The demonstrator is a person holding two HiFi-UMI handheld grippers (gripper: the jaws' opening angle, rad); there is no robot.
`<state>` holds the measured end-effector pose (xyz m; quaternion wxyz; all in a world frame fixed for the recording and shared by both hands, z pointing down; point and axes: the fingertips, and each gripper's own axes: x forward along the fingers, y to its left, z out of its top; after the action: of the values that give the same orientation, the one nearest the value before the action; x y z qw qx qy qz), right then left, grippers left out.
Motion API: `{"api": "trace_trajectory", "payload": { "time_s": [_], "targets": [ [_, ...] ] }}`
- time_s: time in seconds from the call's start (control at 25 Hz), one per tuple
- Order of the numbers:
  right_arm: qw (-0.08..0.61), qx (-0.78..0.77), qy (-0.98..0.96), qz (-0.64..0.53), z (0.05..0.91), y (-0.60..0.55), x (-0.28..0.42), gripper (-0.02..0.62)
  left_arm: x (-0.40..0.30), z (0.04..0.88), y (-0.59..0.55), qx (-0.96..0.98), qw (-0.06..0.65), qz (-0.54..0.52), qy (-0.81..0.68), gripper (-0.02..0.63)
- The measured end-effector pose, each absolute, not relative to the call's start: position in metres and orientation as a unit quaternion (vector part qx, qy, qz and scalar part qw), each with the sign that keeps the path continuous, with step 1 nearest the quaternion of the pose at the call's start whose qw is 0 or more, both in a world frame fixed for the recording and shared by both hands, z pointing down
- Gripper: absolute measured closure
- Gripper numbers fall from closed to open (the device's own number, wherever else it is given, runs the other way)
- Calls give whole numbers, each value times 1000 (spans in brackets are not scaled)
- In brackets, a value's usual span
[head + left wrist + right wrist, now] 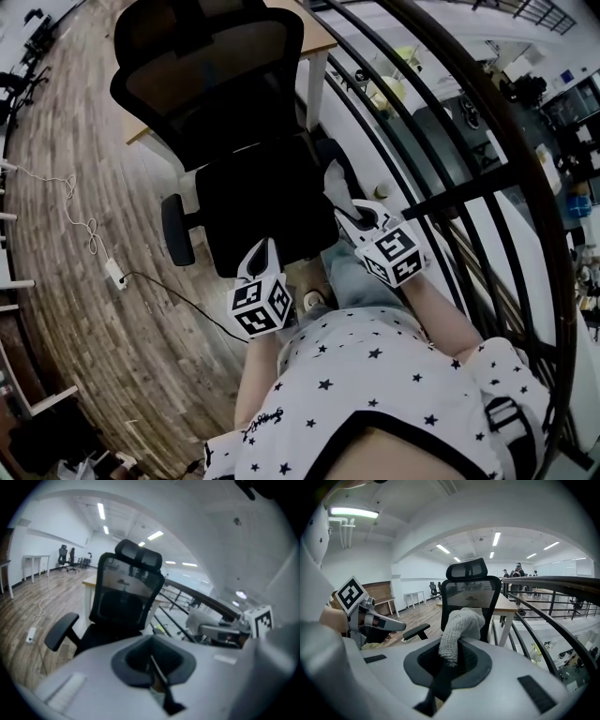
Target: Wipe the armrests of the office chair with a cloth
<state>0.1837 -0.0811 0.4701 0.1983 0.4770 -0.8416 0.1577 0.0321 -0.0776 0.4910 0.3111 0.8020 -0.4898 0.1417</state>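
the right tool (449, 662) has its jaws closed on the cloth (459, 623), a pale grey, nubbly, knitted-looking fabric that rises from the jaws in a limp, rounded fold. the left tool (158, 670) has its jaws pressed together with nothing between them. each tool has a smooth grey body and carries a white cube (260, 307) with black square markers.

in the head view both tools sit low in front of the person, just at the front edge of the office chair (253, 192). the chair is black, with a mesh back, a headrest and a padded seat. one rounded dark armrest (176, 230) juts out on the far side from the cloth. the cloth is at the chair's other side; whether it touches the armrest there cannot be told.

a black railing (450, 141) of curved metal bars runs close along that side. behind the chair back stands a table (317, 36) with a pale wooden top. the floor (66, 141) is wood plank, with a thin looping cable (80, 211) and a white power strip (115, 273).
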Motion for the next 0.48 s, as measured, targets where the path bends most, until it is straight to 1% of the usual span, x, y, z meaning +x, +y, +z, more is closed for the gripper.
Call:
{"api": "trace_trajectory", "payload": {
  "time_s": [0.48],
  "targets": [
    [242, 460, -837, 169, 512, -158, 223, 568, 64, 512, -125, 787, 328, 168, -494, 601]
  ]
}}
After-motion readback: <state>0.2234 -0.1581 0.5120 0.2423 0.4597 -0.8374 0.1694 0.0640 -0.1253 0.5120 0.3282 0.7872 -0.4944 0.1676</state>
